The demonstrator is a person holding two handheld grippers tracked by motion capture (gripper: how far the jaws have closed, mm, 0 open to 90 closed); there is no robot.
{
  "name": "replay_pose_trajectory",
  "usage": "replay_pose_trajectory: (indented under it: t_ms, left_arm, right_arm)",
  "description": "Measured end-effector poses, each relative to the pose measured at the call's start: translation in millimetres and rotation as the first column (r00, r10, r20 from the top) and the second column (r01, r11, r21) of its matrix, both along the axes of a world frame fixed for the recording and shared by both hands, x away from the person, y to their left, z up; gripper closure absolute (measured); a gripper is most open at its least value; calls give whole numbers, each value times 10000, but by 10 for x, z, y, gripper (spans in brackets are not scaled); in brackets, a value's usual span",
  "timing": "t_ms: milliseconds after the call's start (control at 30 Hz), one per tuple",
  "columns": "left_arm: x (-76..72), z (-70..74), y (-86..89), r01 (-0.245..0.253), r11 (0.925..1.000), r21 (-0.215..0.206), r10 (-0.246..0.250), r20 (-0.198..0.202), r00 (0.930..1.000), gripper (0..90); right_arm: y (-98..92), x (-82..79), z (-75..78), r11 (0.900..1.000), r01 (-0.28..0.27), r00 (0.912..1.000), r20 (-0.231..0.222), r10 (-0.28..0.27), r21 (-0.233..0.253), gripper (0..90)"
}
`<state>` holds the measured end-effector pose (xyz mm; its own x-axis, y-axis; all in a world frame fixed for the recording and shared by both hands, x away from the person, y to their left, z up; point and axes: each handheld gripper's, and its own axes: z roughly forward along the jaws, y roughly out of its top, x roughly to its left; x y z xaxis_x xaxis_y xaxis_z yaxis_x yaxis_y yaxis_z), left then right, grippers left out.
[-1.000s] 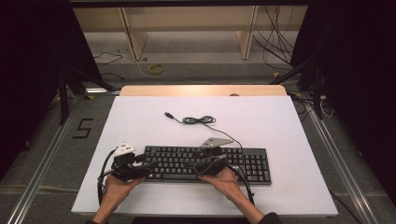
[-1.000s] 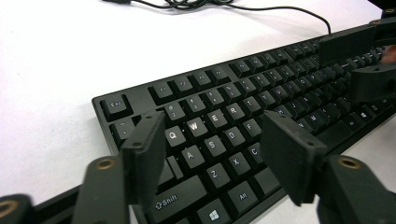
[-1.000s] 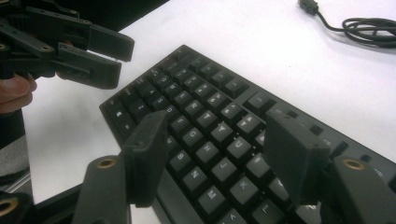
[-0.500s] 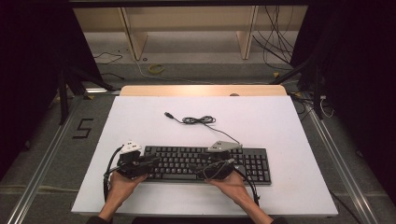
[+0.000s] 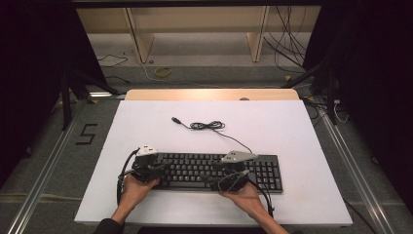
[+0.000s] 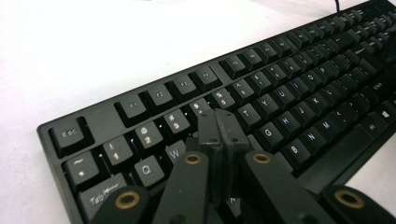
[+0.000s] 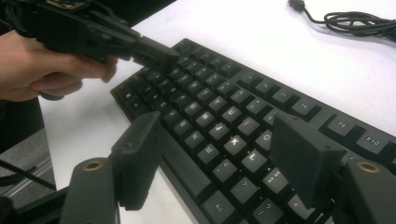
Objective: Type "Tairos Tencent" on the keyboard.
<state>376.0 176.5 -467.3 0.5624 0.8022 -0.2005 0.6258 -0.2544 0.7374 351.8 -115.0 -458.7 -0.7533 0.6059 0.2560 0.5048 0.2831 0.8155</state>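
A black keyboard lies across the near half of the white table. My left gripper is shut with nothing between its jaws; its tips rest just over the number and Q-W-E keys of the keyboard. In the high view the left gripper sits over the keyboard's left end. My right gripper stands open, its jaws straddling the letter keys near K and L on the keyboard. From above, the right gripper is at the front middle. The left gripper also shows in the right gripper view.
The keyboard's black cable lies loosely coiled behind it, with its plug free on the table; the cable also shows at the top right of the right gripper view. A wooden strip borders the table's far edge.
Both grippers have shifted to the right along the keyboard. The left one has come in from the left end over the keys, and the right one's grey plate has moved nearer to the person.
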Motion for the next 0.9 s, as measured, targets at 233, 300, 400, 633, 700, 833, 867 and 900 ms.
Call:
replay_pose_trajectory:
  t_ms: [233, 300, 400, 633, 700, 833, 867, 900]
  left_arm:
    - [67, -25, -78, 62, 9994, 347, -56, -157, 9999, 889]
    - [79, -38, -84, 47, 9991, 424, -38, -214, 9998, 889]
    - [88, -59, -92, 13, 9983, 590, 7, -349, 9994, 889]
    - [96, -89, -88, 22, 9980, 639, 7, -467, 9989, 891]
    - [91, -90, -94, 23, 9975, 704, 6, -410, 9992, 891]
    - [83, -76, -84, -28, 9980, 624, 51, -375, 9993, 888]
    - [79, -66, -75, -1, 9983, 574, 23, -381, 9993, 886]
    - [79, -66, -75, -1, 9983, 574, 23, -381, 9993, 870]
  right_arm:
    - [-12, -46, 7, 10000, -70, 9999, 105, 69, 49, 333]
    - [-16, -57, 5, 10000, -81, 9999, 100, 80, 47, 329]
    - [-23, -66, 6, 10000, -80, 9999, 98, 80, 52, 329]
    - [-12, -71, 3, 9999, -106, 9999, 111, 106, 48, 329]
    - [-1, -71, 3, 9999, -118, 9999, 81, 117, 51, 329]
    - [33, -60, -7, 9999, -152, 9998, 88, 152, 17, 330]
    - [43, -57, -8, 9999, -155, 9999, 66, 155, -10, 331]
    - [52, -53, -10, 9999, -172, 9998, 77, 172, -1, 332]
